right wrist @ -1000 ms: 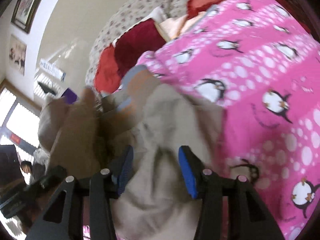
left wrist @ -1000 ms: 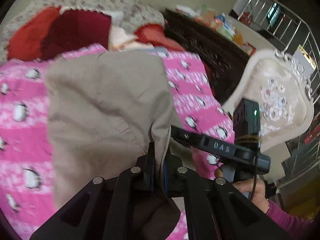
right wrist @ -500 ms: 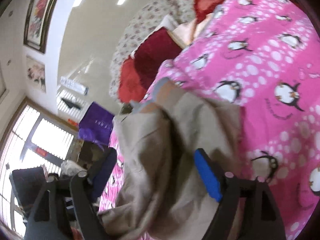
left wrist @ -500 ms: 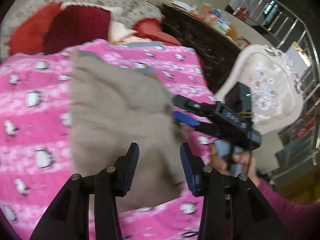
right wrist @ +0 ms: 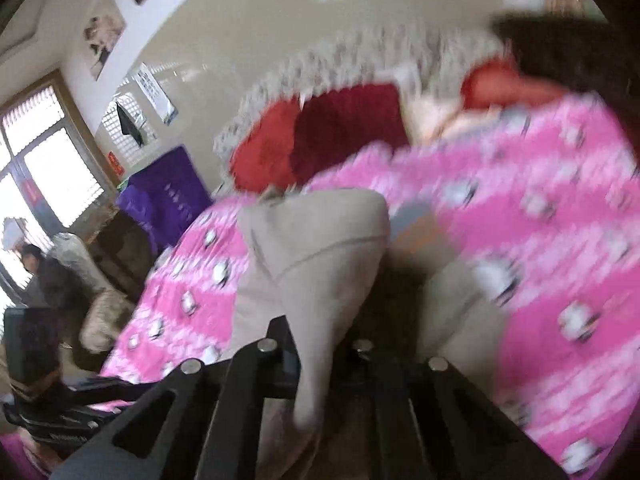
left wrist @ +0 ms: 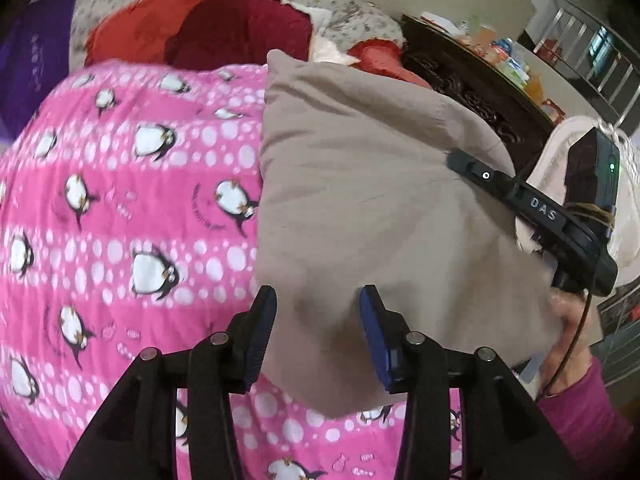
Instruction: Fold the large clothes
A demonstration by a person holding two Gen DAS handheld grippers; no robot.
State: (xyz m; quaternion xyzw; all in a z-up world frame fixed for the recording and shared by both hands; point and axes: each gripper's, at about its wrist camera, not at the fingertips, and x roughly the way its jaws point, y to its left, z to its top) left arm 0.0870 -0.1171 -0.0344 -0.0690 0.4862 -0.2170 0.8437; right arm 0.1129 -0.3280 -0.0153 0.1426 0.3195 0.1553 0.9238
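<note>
A beige garment (left wrist: 360, 200) lies on the pink penguin blanket (left wrist: 140, 220), its right side raised. My left gripper (left wrist: 319, 320) hovers open just over the garment's near edge, blue pads apart and gripping nothing. The right gripper (left wrist: 456, 158) comes in from the right in a hand with a pink sleeve, its tip on the lifted cloth. The right wrist view is blurred. There, the right gripper (right wrist: 320, 336) is closing tight on a pinched fold of the garment (right wrist: 320, 248), which drapes over and hides its pads, above the blanket (right wrist: 540, 200).
Red cushions (left wrist: 224, 28) and a floral cover lie at the blanket's far end. A dark carved cabinet (left wrist: 472, 84) with clutter on top and a cream chair (left wrist: 576, 136) stand to the right. A purple bag (right wrist: 168, 196) and a person (right wrist: 36, 268) are by the window.
My left gripper let go of the garment, opened and drew back to its near edge. The right gripper opened wide, then shut on a fold and rose, rolling as it lifted.
</note>
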